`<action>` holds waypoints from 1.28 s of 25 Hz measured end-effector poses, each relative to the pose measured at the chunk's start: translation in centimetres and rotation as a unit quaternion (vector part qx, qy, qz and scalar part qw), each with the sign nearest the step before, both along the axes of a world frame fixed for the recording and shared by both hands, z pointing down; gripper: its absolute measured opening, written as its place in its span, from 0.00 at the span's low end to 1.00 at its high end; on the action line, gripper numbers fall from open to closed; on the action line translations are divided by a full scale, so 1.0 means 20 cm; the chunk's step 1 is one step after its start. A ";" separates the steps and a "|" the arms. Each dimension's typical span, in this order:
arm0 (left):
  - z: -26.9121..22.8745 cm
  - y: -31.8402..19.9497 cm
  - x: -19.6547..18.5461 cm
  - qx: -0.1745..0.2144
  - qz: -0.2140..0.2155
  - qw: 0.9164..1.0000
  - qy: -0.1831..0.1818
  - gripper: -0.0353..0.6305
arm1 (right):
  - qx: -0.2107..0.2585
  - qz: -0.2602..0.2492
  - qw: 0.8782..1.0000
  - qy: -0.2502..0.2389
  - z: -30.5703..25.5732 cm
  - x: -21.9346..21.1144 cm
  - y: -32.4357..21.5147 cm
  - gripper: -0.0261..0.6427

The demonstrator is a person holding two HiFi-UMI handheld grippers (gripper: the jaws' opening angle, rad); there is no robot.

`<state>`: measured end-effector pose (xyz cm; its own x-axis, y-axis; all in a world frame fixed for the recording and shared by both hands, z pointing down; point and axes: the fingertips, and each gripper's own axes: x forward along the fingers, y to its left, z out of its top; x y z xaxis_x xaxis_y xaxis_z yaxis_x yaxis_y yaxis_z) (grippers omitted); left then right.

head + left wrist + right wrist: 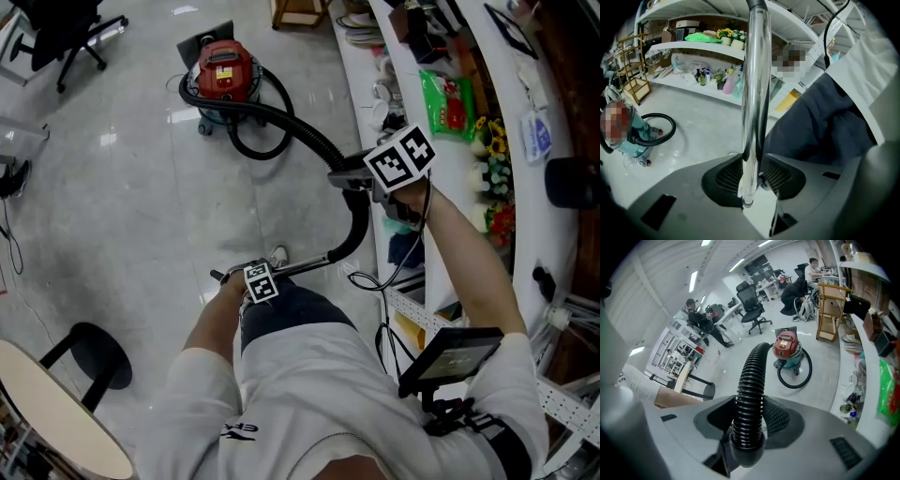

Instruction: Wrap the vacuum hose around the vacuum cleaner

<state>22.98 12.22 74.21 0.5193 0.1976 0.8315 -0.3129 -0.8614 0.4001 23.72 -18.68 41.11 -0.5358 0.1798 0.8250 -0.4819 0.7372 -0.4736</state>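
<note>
Holding the two ends of one long line, the person stands on a glossy pale floor beside a white shelf. The left gripper has its fingers clenched on a smooth, shiny metal tube, which is straight and round and mirrors the room on its surface; the dark meshed pads press on it from both sides. The right gripper is raised higher, and its fingers grasp the vacuum hose, a black, ribbed, flexible pipe that ends in a smooth rounded cuff just below the pads. In the head view the hose bends down from this gripper in a tight curve and meets the metal tube in front of the person's legs. In the other direction it runs in a long arc across the floor to the vacuum cleaner, a short drum with a red top and a teal body on small wheels, well apart from the person. One loose loop of hose lies on the floor just beside the drum, not drawn tight against it.
</note>
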 end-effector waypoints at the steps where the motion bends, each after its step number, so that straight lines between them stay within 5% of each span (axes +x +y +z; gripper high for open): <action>1: -0.01 -0.04 0.02 0.008 -0.006 1.000 0.004 0.23 | 0.003 -0.014 1.000 0.001 0.00 -0.01 0.02 0.31; 5: -0.06 -0.17 0.08 0.026 -0.033 0.999 0.026 0.20 | 0.028 -0.086 0.996 0.029 0.07 0.00 0.13 0.31; 10: -0.21 -0.42 0.01 0.066 -0.130 0.988 0.053 0.20 | 0.095 -0.172 0.979 0.052 0.13 0.02 0.19 0.30; 13: -0.41 -0.67 -0.13 0.137 -0.221 0.963 0.077 0.20 | 0.116 -0.172 0.977 0.051 0.11 0.02 0.15 0.30; 18: -0.95 -1.12 -0.41 0.309 -0.298 0.898 0.099 0.20 | 0.109 -0.173 0.978 0.045 0.16 0.05 0.18 0.30; 20: -1.17 -1.25 -0.47 0.373 -0.280 0.879 0.102 0.20 | 0.101 -0.178 0.977 0.054 0.21 0.08 0.21 0.30; 23: -1.40 -1.37 -0.45 0.437 -0.212 0.869 0.099 0.21 | 0.088 -0.180 0.978 0.064 0.30 0.11 0.27 0.30; 29: -1.40 -1.38 -0.26 0.466 -0.024 0.882 0.069 0.24 | 0.078 -0.181 0.978 0.069 0.40 0.12 0.36 0.30; 32: -1.37 -1.39 -0.23 0.462 0.021 0.884 0.064 0.25 | 0.079 -0.176 0.979 0.069 0.39 0.13 0.36 0.30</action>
<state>18.35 -15.48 46.90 0.6283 -0.5150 0.5832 -0.2768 -0.8485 -0.4510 26.23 -11.49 48.96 -0.3457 0.1982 0.9172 -0.2369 0.9274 -0.2896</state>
